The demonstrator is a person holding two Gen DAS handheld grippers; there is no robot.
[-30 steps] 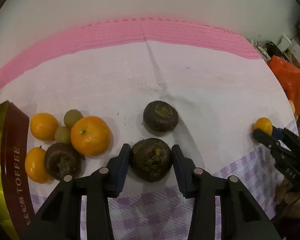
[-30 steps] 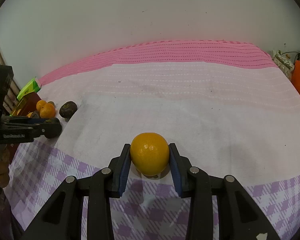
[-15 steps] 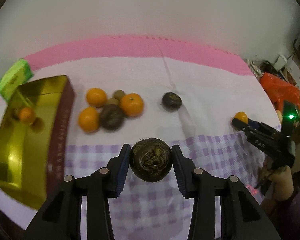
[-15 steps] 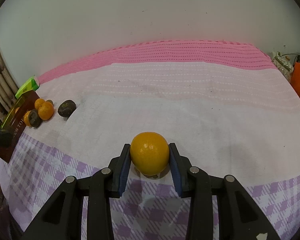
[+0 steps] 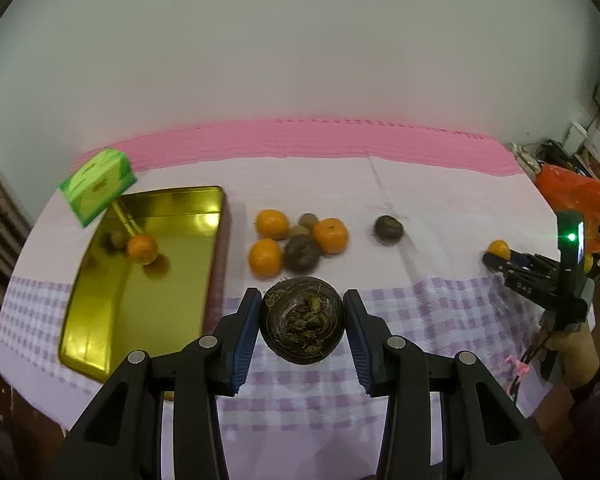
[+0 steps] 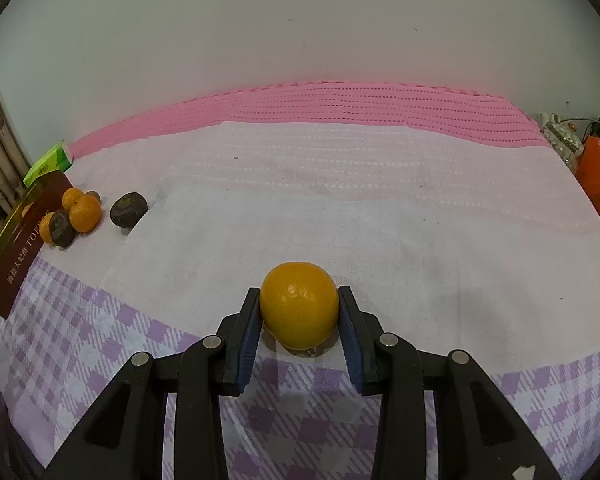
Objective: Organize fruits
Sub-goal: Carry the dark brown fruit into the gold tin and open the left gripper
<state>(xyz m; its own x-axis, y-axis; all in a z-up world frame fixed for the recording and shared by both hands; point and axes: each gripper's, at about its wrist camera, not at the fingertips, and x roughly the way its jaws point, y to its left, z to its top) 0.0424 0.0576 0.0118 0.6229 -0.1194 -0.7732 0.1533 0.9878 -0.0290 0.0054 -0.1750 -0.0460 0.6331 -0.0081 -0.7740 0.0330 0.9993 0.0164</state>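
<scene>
Dark fruit (image 5: 302,325) now riding clear of cloth, gripped by left gripper (image 5: 302,330), heading toward gold tin (image 5: 100,320). Right gripper (image 6: 299,322) clamping orange (image 6: 299,305), waiting on cloth (image 6: 340,232).

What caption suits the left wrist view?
Left tool holds a dark fruit above the checked cloth, near a gold tin.

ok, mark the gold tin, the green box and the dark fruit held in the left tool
gold tin (image 5: 100,332), left wrist view, bare floor of the tin near its front corner.
green box (image 5: 98,186), left wrist view, middle of its printed top face.
dark fruit (image 5: 302,320), left wrist view, centre of its rough end, between the tool's pads.
</scene>
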